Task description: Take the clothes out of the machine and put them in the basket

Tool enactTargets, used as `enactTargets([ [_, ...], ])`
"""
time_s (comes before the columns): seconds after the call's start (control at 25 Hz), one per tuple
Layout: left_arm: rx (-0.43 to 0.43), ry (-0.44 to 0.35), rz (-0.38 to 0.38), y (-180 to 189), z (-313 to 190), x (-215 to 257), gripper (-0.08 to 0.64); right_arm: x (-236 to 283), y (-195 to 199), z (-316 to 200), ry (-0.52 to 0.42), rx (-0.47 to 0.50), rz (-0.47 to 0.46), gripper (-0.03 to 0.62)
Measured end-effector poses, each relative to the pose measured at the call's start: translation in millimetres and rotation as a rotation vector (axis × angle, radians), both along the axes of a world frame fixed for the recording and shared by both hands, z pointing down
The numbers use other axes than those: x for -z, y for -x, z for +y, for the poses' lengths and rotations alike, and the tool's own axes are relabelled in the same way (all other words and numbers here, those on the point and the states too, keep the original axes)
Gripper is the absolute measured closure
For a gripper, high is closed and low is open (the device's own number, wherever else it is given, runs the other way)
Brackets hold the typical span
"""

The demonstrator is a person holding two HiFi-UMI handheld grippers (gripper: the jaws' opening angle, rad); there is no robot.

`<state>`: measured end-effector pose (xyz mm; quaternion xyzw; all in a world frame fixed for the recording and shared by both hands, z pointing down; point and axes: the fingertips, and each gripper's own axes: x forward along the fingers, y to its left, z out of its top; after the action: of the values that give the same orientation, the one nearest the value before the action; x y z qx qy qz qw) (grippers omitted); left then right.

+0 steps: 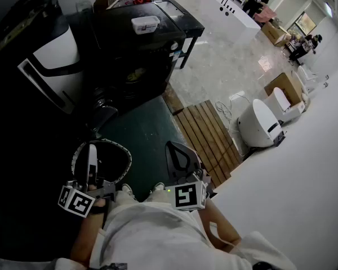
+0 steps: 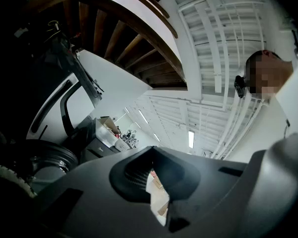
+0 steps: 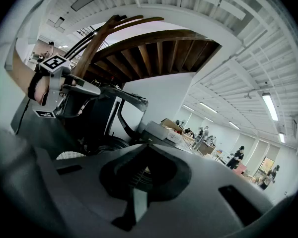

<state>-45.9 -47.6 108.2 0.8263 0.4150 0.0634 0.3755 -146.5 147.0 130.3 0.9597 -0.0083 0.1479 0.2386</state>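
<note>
The black washing machine (image 1: 136,61) stands ahead of me, its round front (image 2: 48,158) dark; I see no clothes in any view. A round basket with a patterned rim (image 1: 121,152) sits on the floor at my feet. Its rim also shows low in the left gripper view (image 2: 4,180) and in the right gripper view (image 3: 71,155). My left gripper (image 1: 92,153) hangs over the basket with its jaws shut and nothing in them (image 2: 151,152). My right gripper (image 1: 176,152) is beside the basket on its right, shut and empty (image 3: 140,155). The left gripper (image 3: 92,90) also shows in the right gripper view.
A large white-and-black appliance (image 1: 52,66) stands left of the machine. A white tub (image 1: 145,23) sits on the machine's top. A wooden slat platform (image 1: 205,136), a white rounded unit (image 1: 259,122) and a cardboard box (image 1: 284,86) lie to the right. People stand far back.
</note>
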Motion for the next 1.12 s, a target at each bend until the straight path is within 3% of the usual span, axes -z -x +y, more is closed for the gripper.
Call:
enactTargets([
  [0.64,-0.009,-0.002,-0.013,2,47,-6,0.548,-7,9,51,-0.025,-0.039,-0.014,0.577],
  [0.72,-0.006,0.002,-0.022,2,58,-7,0.548,-11,11,64,-0.028,-0.034,-0.029,0.472],
  [0.92,0.008,-0.006,-0.004,4,85,-5,0.548,-23,13,89,-0.038,0.032,-0.016,0.371],
  [1.0,0.025,-0.004,-0.009,3,94,-10,0.548,-26,12,101,-0.078,0.047,-0.032,0.238],
  [1.12,0.024,-0.013,-0.020,2,113,-17,0.548,-28,9,124,-0.113,0.041,-0.028,0.136],
])
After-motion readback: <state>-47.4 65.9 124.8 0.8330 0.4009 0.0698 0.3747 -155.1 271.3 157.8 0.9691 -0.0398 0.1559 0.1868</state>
